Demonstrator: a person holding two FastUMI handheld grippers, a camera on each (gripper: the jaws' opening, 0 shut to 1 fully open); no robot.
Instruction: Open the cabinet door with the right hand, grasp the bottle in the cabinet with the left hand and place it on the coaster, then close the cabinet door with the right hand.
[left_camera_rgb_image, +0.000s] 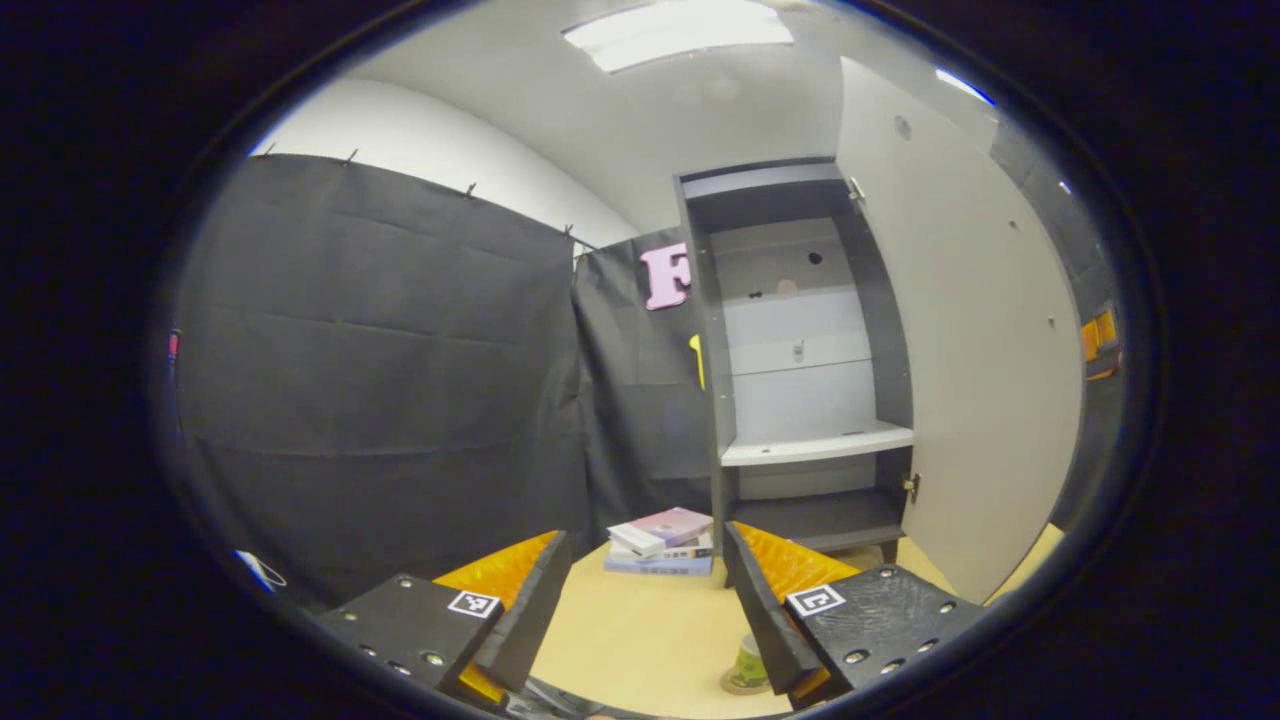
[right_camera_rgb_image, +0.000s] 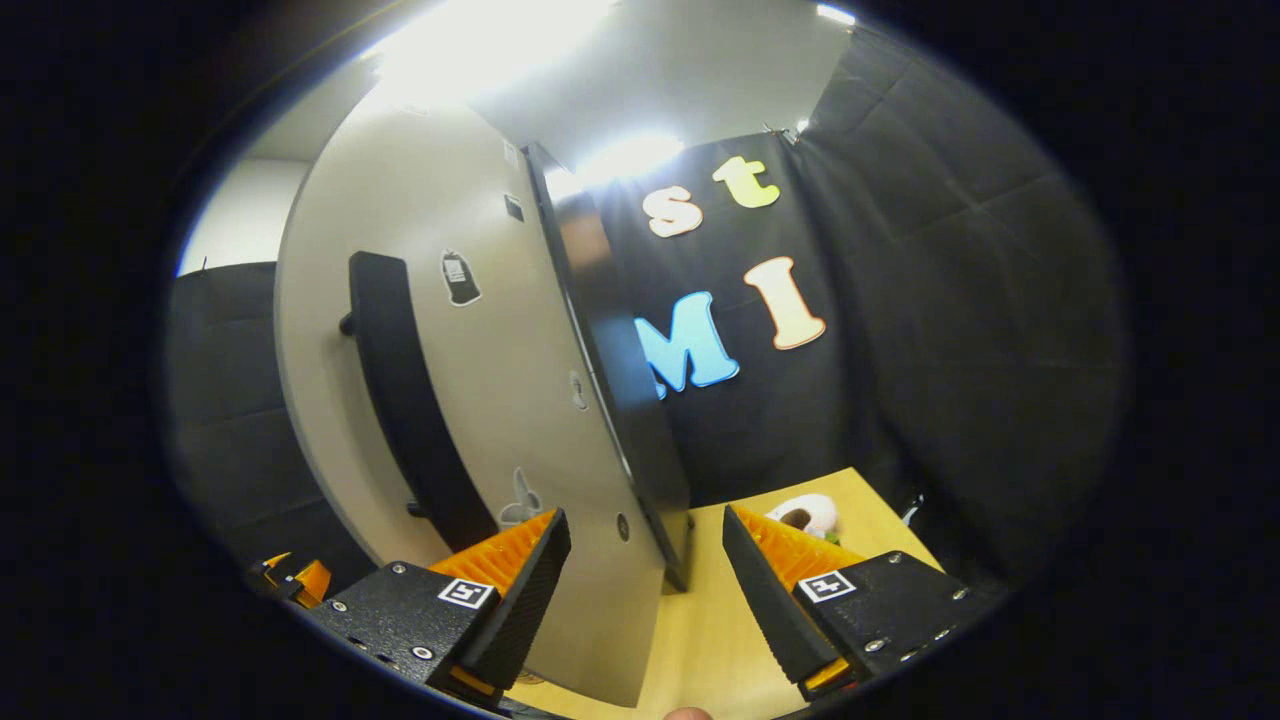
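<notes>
The grey cabinet (left_camera_rgb_image: 800, 350) stands open, its shelf (left_camera_rgb_image: 815, 443) bare. Its pale door (left_camera_rgb_image: 960, 360) is swung out to the right. A small greenish bottle (left_camera_rgb_image: 750, 662) stands on a round coaster (left_camera_rgb_image: 738, 688) on the table, just inside my left gripper's right finger, which partly hides it. My left gripper (left_camera_rgb_image: 645, 620) is open and holds nothing. In the right gripper view, the door's outer face (right_camera_rgb_image: 480, 380) with its long black handle (right_camera_rgb_image: 400, 400) is close ahead on the left. My right gripper (right_camera_rgb_image: 645, 600) is open, and the door's edge (right_camera_rgb_image: 610, 400) is between its fingers, farther ahead.
A stack of books (left_camera_rgb_image: 662, 542) lies on the wooden table (left_camera_rgb_image: 640, 630) left of the cabinet's foot. A white soft object (right_camera_rgb_image: 805, 512) rests on the table right of the door. An orange gripper part (left_camera_rgb_image: 1098, 340) peeks past the door's far edge.
</notes>
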